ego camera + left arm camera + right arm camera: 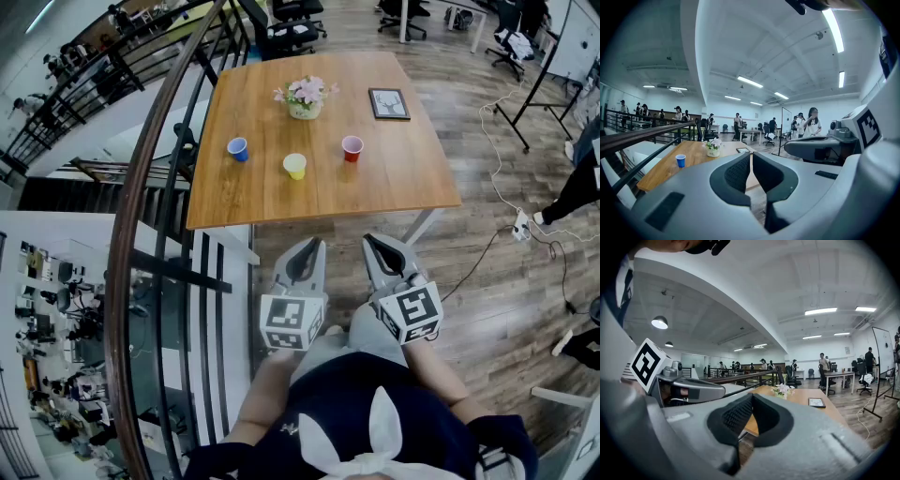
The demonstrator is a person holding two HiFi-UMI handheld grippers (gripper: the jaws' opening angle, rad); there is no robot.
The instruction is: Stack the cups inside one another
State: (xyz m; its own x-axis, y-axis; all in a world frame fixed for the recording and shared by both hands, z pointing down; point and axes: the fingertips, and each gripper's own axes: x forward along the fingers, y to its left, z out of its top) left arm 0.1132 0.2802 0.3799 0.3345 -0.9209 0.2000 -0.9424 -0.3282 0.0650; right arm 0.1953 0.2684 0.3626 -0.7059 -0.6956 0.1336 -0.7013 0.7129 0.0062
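Three cups stand apart in a row on the wooden table (403,192): a blue cup (238,148) on the left, a yellow cup (294,166) in the middle, a red cup (352,148) on the right. Both grippers hang side by side short of the table's near edge, pointing at it. My left gripper (305,249) is shut with nothing between its jaws, and so is my right gripper (376,246). The left gripper view shows the closed left gripper (751,155) and the blue cup (680,160) far off to the left. In the right gripper view the right gripper (751,397) hides the cups.
A pot of flowers (305,97) and a framed picture (388,103) sit at the table's far side. A curved handrail (150,187) and a stairwell run along the left. Cables and a power strip (521,225) lie on the floor at right, near a person's leg (572,192).
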